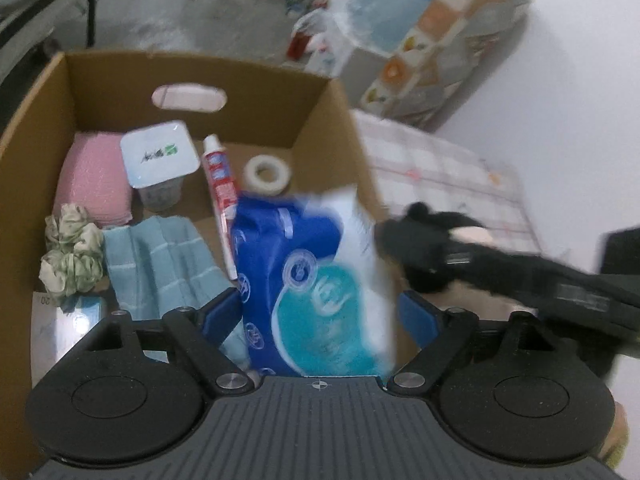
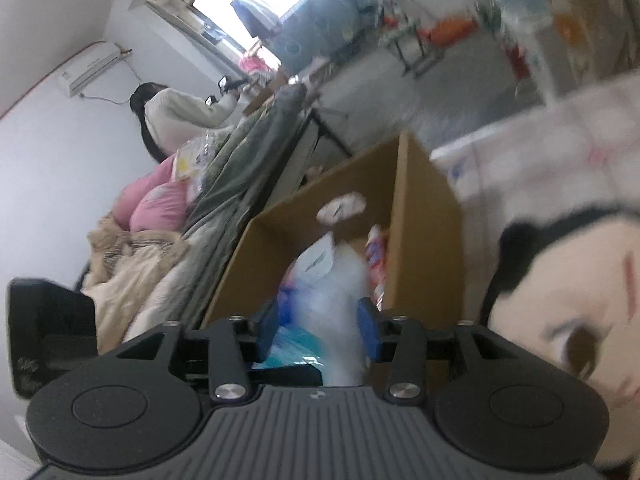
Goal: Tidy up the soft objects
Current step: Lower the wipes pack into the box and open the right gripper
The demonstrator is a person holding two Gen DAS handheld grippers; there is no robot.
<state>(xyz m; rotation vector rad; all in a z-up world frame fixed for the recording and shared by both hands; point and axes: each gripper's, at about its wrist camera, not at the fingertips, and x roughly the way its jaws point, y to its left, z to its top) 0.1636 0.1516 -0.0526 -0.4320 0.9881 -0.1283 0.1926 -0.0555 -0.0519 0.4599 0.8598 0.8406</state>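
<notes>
A: Where is the blue-and-white tissue pack [image 1: 308, 280] right now?

B: It stands upright in the cardboard box [image 1: 120, 76], near the box's right wall, between the blue pads of the left gripper [image 1: 320, 312]. The jaws stand wide apart, and neither pad appears to press on the pack.

A: And the right gripper [image 2: 318, 328]?

B: From its own camera the same pack [image 2: 320, 280] sits between its fingers, which are partly apart. Blur hides whether the pads touch the plastic, so I cannot tell if it grips.

A: What else lies in the box?

B: A pink cloth [image 1: 94, 176], a white lidded cup [image 1: 158, 160], a toothpaste tube [image 1: 220, 196], a roll of white tape [image 1: 266, 172], a light blue towel [image 1: 160, 264] and a floral scrunchie [image 1: 72, 248].

A: Anything beside the box?

B: A plush doll with black hair [image 2: 568, 320] lies on the checked bedsheet [image 1: 440, 168], right of the box.
</notes>
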